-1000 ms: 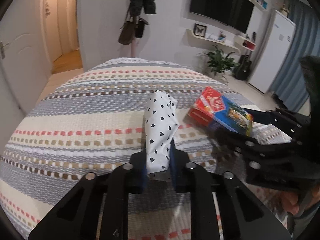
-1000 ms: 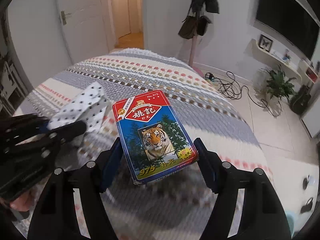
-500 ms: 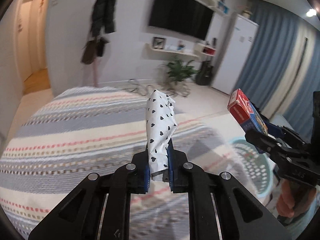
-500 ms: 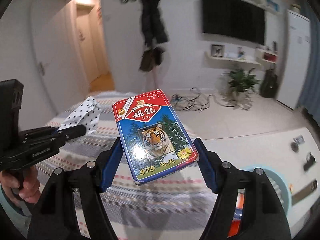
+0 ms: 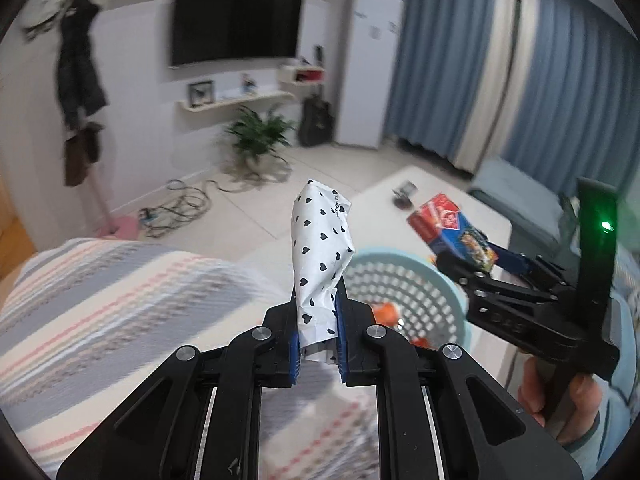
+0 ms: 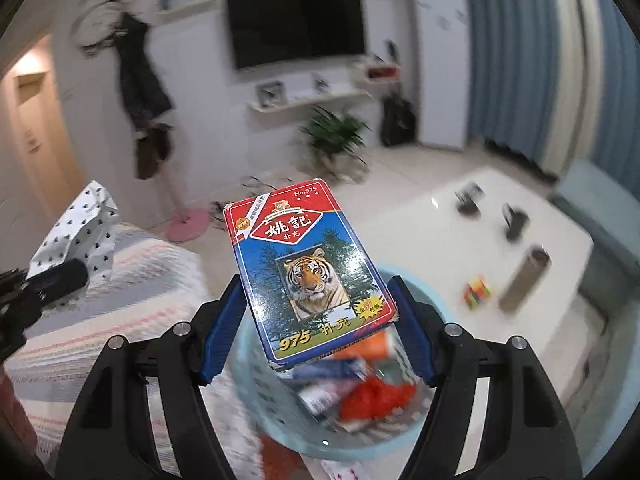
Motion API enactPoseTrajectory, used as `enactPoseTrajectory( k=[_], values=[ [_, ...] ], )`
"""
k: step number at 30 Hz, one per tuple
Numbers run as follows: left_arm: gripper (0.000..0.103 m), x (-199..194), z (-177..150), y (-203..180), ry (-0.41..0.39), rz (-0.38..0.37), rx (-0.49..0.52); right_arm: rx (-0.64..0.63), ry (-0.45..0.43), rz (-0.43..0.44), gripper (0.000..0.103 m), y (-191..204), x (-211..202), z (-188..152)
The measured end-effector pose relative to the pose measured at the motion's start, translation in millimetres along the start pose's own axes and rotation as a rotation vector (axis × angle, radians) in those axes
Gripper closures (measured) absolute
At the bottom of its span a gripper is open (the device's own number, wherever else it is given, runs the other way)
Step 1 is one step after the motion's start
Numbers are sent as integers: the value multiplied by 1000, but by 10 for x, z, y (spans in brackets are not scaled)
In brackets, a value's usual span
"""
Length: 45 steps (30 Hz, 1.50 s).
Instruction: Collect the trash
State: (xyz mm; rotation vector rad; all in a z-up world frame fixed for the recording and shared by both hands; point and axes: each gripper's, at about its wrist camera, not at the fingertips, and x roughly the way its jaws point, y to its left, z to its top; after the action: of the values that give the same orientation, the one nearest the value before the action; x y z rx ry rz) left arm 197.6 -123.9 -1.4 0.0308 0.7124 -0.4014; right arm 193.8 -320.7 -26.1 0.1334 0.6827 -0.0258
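With the right gripper (image 6: 316, 312) clamping the red-and-blue tiger-print card box (image 6: 308, 272) over the pale blue perforated plastic basket (image 6: 256, 364) and the left gripper (image 5: 318, 344) pinching the crumpled white heart-print paper wrapper (image 5: 320, 256) just near its rim, each should open only once squarely above the basket's mouth.

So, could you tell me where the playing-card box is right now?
The playing-card box sits clamped in the right gripper, above the blue basket, beside the striped bed.

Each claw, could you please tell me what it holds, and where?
Left claw pinches the white heart-print paper wrapper's lower end; right claw clamps the tiger-print card box's long sides.
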Motion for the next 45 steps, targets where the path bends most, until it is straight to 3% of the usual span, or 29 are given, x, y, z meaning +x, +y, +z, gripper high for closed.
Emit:
enactPoseTrajectory(
  k=[3, 7, 10, 12, 14, 16, 20, 23, 30, 40, 45],
  values=[
    [91, 282, -59, -188, 65, -44, 16, 37, 80, -135, 35, -218, 257, -142],
    [91, 628, -207, -314, 154, -115, 7, 100, 186, -127, 35, -335, 574, -393],
    [85, 785, -237, -300, 187, -125, 5, 128, 237, -130, 34, -417, 719, -491],
    [71, 822, -243, -307, 188, -115, 9, 152, 260, -117, 34, -448, 774, -522],
    [64, 822, -245, -336, 174, -104, 27, 163, 267, -105, 34, -468, 800, -548],
    [62, 813, -256, -337, 178, -105, 27, 168, 275, -97, 34, -488, 783, -594],
    [45, 702, -282, -271, 166, -107, 1, 181, 286, -79, 34, -481, 770, -625],
    [44, 578, -313, -202, 150, -96, -9, 183, 288, -58, 34, -446, 691, -627],
    [25, 15, -428, 1, 20, 23, -38, 93, 188, -20, 33, -47, 213, -514],
    [19, -650, -690, 220, -153, 235, -46, 24, -34, 9, 32, 505, -487, -520],
    [14, -752, -831, 358, -199, 277, -48, 4, -118, 6, 32, 717, -706, -540]
  ],
)
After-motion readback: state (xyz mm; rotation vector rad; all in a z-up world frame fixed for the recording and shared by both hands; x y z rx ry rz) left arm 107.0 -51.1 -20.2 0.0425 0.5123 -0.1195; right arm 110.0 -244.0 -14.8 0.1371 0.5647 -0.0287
